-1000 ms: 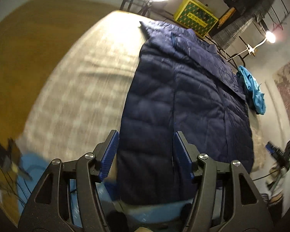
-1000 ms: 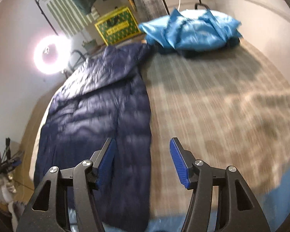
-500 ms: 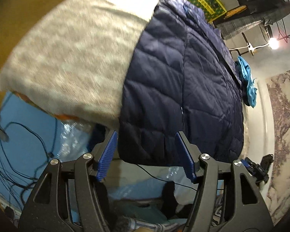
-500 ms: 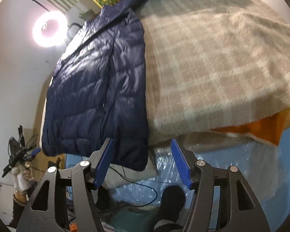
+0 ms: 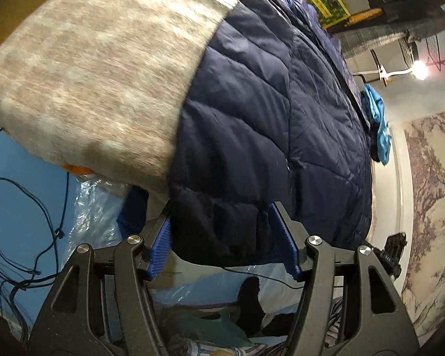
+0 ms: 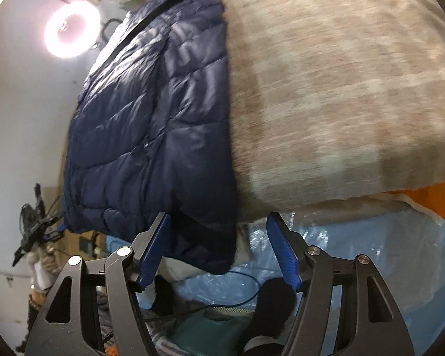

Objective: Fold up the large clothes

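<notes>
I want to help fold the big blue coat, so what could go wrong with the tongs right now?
1. The navy coat already hangs over the edge of the blanket. A hard pull might drag it down to the floor.
2. The left tongs and right tongs are open around thick puffy hem. They might pinch only the top layer, and it could slip out.
3. Cables lie below. A dropped hem could snag them.

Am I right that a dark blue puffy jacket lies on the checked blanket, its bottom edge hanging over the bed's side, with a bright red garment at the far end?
Nearly. The garment at the far end is bright light blue, not red, as the left wrist view shows. The rest holds: the jacket lies on the blanket, its hem hanging over the edge.
</notes>
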The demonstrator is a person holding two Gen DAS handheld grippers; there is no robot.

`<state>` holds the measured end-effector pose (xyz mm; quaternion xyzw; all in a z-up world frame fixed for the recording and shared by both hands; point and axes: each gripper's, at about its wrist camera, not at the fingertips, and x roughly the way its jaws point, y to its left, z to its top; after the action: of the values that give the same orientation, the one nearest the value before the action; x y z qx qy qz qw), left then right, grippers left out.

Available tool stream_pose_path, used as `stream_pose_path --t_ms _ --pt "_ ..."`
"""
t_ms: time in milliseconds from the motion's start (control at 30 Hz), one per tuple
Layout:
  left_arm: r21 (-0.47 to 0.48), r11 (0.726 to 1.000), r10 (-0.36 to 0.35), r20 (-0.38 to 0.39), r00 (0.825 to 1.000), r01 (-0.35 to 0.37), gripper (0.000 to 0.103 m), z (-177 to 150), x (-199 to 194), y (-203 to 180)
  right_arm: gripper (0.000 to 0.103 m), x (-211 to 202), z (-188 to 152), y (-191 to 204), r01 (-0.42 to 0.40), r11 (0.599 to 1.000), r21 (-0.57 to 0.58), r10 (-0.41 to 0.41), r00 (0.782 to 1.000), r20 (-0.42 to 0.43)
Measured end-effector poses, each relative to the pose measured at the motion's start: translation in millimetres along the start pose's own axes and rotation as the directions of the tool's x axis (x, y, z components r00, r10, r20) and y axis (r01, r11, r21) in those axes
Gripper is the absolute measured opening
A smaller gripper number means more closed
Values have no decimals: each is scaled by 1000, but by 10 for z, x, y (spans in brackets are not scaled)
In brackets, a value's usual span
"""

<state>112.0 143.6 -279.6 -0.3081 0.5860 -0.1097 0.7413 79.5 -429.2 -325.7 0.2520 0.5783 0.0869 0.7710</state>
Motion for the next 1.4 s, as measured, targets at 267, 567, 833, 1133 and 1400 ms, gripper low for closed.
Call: stream_pose_path --t_ms 267,567,833,1133,1400 --pt "53 998 24 8 1000 -24 25 -26 11 -102 27 89 -9 240 -70 995 -71 67 997 -40" --pt "100 990 -103 77 992 96 8 11 -430 -451 3 -362 32 470 -171 979 -113 179 981 69" --pt "155 972 -207 188 960 179 6 379 -871 -927 3 -1007 329 744 -217 968 -129 244 933 266" --pt "206 960 -244 272 931 191 6 909 -1194 -1383 3 -1484 792 1195 -147 980 -130 186 911 369" --pt "232 962 -223 368 903 143 6 1426 -1450 -1787 2 -1736 1269 1335 -149 983 -111 184 870 457"
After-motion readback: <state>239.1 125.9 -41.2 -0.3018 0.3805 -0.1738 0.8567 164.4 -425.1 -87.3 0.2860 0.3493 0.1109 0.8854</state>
